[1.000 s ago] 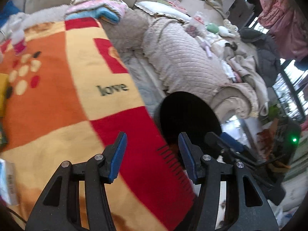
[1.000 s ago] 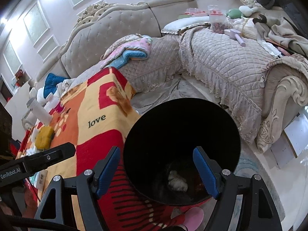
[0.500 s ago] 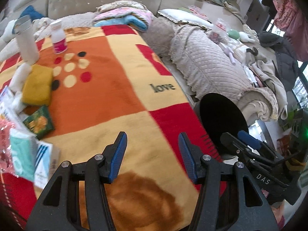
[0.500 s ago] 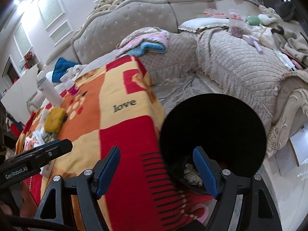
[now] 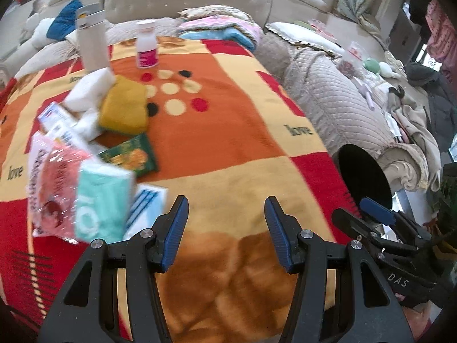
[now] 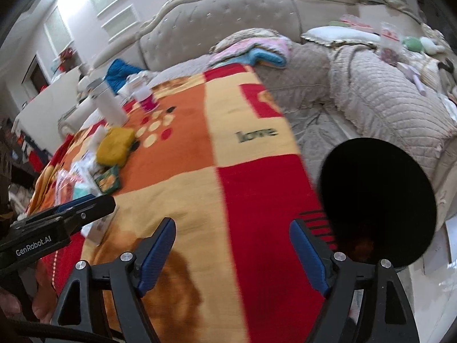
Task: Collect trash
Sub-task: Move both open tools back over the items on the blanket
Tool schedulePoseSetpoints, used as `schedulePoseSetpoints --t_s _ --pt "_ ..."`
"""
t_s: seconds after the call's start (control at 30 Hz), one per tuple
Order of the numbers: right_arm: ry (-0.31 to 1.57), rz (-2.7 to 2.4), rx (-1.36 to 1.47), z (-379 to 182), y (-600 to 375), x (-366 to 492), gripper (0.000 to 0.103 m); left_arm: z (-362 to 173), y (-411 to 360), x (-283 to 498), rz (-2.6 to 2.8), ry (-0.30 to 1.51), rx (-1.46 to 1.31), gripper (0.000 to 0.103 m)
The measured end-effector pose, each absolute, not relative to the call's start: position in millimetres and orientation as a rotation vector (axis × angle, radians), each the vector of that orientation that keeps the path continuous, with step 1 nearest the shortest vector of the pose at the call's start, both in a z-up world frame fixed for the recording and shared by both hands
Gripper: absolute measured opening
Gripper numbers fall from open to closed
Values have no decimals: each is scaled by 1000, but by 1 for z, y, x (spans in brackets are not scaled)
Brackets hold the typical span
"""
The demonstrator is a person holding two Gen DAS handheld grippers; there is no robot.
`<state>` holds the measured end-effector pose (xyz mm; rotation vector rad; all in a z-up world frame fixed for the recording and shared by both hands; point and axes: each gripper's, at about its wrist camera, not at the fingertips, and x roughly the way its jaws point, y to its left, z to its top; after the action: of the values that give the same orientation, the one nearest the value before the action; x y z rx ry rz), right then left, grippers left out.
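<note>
A round black trash bin (image 6: pixel 377 200) stands off the right edge of a table under a red, orange and yellow blanket (image 5: pixel 228 131). Litter lies at the blanket's left: a pink plastic bag (image 5: pixel 54 188), a teal pack (image 5: pixel 100 205), a blue-striped white box (image 5: pixel 148 208), a green packet (image 5: pixel 131 154), crumpled white tissue (image 5: pixel 88 91) and a yellow cloth (image 5: pixel 125 108). My left gripper (image 5: pixel 225 225) hovers open over bare blanket, right of that pile. My right gripper (image 6: pixel 232 254) hangs above the blanket's red patch beside the bin, its jaws opening with nothing between them.
A white flask (image 5: pixel 92 45) and a pink-labelled bottle (image 5: pixel 147 47) stand at the blanket's far end. A beige tufted sofa (image 6: pixel 217 23) with folded blankets and quilted cushions wraps the back and right. Clothes and small items clutter the far right.
Both grippers have swung left, away from the bin and over the blanket. The litter pile has come into the left wrist view. The right jaws stand wider.
</note>
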<state>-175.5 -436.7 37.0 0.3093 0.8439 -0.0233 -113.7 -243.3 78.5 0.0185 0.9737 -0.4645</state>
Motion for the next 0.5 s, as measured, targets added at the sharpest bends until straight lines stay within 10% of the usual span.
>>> schedulePoseSetpoints --t_s 0.5 --pt "934 212 277 26 -337 -140 81 69 -107 -112 -277 991 -56 54"
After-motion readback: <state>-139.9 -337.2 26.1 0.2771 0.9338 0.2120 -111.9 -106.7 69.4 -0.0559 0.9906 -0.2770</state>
